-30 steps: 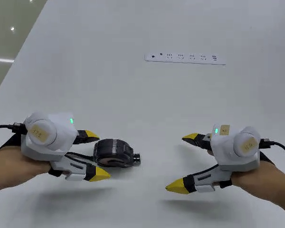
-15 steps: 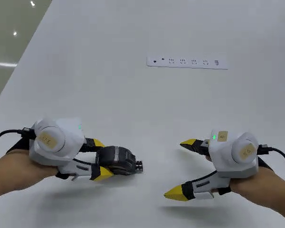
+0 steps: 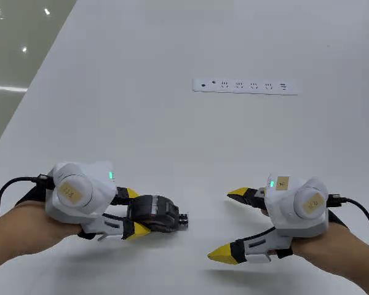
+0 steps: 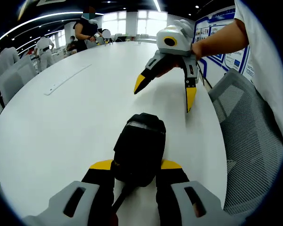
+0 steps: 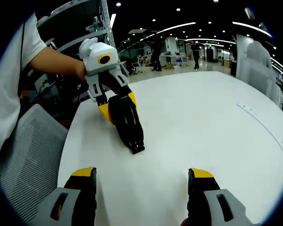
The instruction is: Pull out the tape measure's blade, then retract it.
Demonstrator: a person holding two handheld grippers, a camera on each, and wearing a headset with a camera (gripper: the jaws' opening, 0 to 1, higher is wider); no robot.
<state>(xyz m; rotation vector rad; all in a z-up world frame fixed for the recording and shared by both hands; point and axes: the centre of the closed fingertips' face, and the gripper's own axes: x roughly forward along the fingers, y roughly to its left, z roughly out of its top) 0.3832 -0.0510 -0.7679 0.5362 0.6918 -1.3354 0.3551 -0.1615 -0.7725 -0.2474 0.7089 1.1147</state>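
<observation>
While the white table (image 3: 172, 49) stretches away to the far side, a long white power strip (image 3: 245, 86) lies flat on it, far and slightly right. At the near right, the right gripper (image 3: 227, 224) is held with its yellow-tipped jaws spread wide, gripping nothing. At the near left, well apart from it, the left gripper (image 3: 136, 212) has its jaws closed against both sides of the black tape measure (image 3: 157, 212). That tape measure rests on the table between those jaws, its mouth pointing right toward the other gripper. Its small blade hook (image 3: 183, 217) sits tight against the case.
</observation>
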